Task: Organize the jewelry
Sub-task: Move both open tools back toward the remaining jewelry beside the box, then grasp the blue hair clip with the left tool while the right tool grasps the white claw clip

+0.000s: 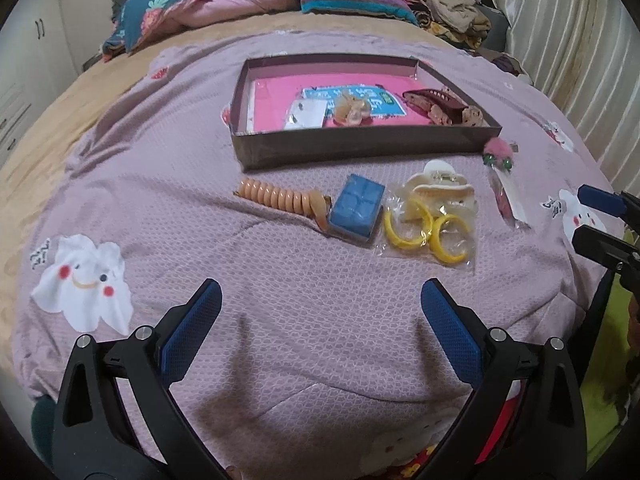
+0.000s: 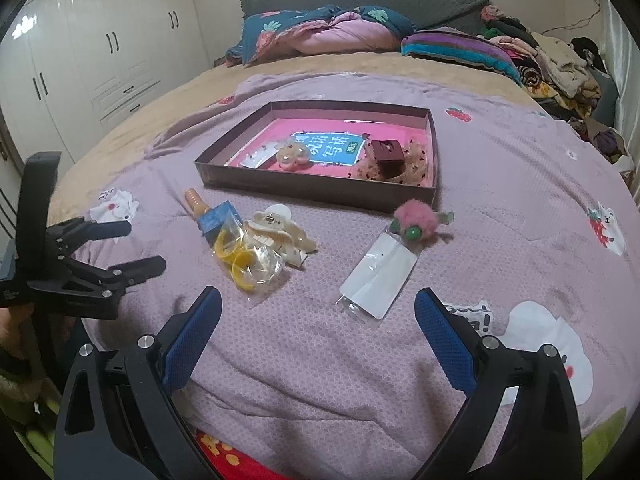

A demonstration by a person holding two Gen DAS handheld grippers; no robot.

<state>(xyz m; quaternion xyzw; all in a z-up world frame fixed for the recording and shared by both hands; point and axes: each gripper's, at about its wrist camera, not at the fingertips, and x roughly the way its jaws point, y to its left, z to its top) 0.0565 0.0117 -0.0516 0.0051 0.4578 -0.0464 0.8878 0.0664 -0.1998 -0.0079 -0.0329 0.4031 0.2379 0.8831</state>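
A shallow brown box (image 1: 360, 144) (image 2: 312, 192) with a pink floor lies on the purple blanket and holds a pearl clip (image 2: 294, 154), a dark claw clip (image 2: 387, 157) and a card. In front of it lie an orange spiral hair tie (image 1: 276, 196), a small blue box (image 1: 356, 206) (image 2: 218, 216), a cream claw clip (image 1: 440, 186) (image 2: 276, 228), bagged yellow hoops (image 1: 424, 232) (image 2: 240, 260), a pink pom-pom clip (image 1: 498, 152) (image 2: 414, 220) and a white carded packet (image 2: 378, 276). My left gripper (image 1: 320, 316) is open and empty, short of these. My right gripper (image 2: 318, 320) is open and empty near the packet.
The bed carries folded quilts (image 2: 320, 32) and a heap of clothes (image 2: 560, 68) at its far end. White wardrobes (image 2: 100, 60) stand to the left. The left gripper shows at the left edge of the right wrist view (image 2: 132, 248); the right gripper shows at the right edge of the left wrist view (image 1: 596, 220).
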